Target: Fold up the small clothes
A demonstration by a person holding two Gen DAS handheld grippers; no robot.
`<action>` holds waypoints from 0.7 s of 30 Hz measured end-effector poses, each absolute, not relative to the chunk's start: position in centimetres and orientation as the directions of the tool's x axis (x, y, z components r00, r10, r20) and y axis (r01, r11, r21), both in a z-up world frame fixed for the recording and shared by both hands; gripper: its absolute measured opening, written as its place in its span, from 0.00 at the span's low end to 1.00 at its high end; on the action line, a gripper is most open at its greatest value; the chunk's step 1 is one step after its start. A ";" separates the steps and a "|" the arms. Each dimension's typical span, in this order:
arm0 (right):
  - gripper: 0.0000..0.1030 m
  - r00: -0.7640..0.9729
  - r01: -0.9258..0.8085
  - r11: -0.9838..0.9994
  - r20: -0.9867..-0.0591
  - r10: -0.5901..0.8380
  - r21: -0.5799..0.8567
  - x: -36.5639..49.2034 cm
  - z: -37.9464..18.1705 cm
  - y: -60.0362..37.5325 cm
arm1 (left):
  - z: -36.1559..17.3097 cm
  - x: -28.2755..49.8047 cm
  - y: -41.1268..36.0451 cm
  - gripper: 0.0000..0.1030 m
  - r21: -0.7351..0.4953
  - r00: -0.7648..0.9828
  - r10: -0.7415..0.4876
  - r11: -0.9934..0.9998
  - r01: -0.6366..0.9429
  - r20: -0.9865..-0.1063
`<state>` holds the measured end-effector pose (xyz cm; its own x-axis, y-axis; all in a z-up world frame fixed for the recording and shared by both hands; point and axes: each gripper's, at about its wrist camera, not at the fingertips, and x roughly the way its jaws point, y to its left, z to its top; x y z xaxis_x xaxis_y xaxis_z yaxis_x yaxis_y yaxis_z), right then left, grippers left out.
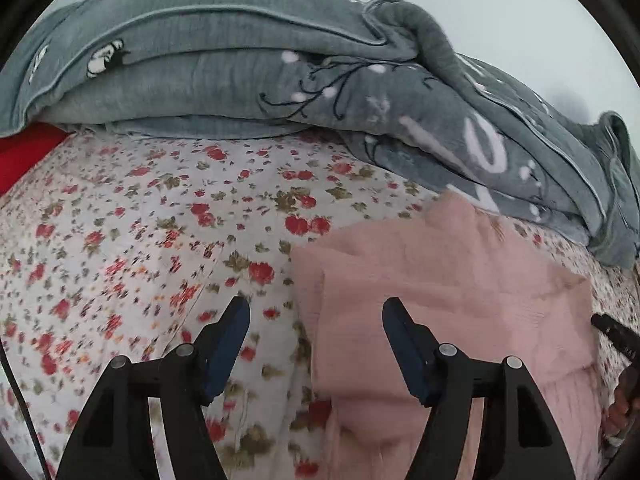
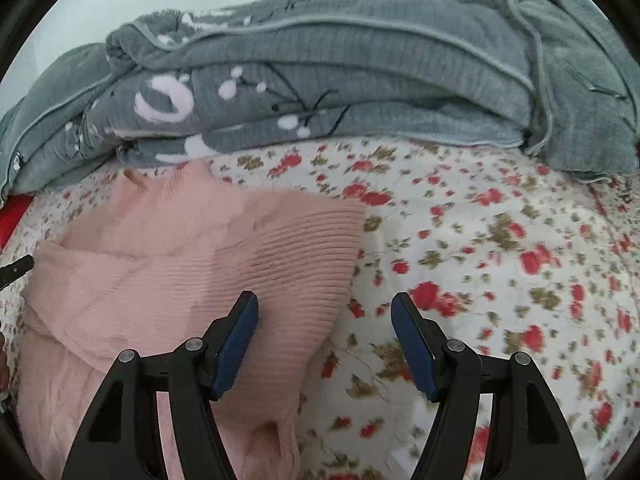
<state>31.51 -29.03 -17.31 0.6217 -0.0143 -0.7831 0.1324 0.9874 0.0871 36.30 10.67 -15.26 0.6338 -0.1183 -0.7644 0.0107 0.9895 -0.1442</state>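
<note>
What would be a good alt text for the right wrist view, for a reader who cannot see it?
A pink knitted garment, partly folded, lies on a bed sheet printed with red flowers. The right gripper hangs over the garment's right edge, its blue-padded fingers open and holding nothing. A folded grey blanket is piled behind.

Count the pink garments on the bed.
1. A pink ribbed knit garment lies partly folded on the floral bedsheet, in front of the grey blanket pile. Both tongs are open above it. More could be hidden under the blankets.
</note>
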 end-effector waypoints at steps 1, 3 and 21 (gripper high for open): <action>0.66 0.631 0.128 0.987 -0.776 -0.005 0.098 30.6 -16.7 -29.1 | -15.1 35.6 10.8 0.65 -0.149 0.630 -0.124 0.989 0.013 -0.766; 0.66 0.631 0.127 0.988 -0.776 -0.016 0.082 28.3 -15.4 -29.0 | -14.6 34.0 11.0 0.65 -0.172 0.627 -0.148 0.985 0.022 -0.765; 0.66 0.644 0.027 0.972 -0.747 0.163 0.235 6.3 -13.9 -25.1 | -15.3 13.7 9.2 0.65 -0.244 0.512 -0.269 0.963 0.117 -0.816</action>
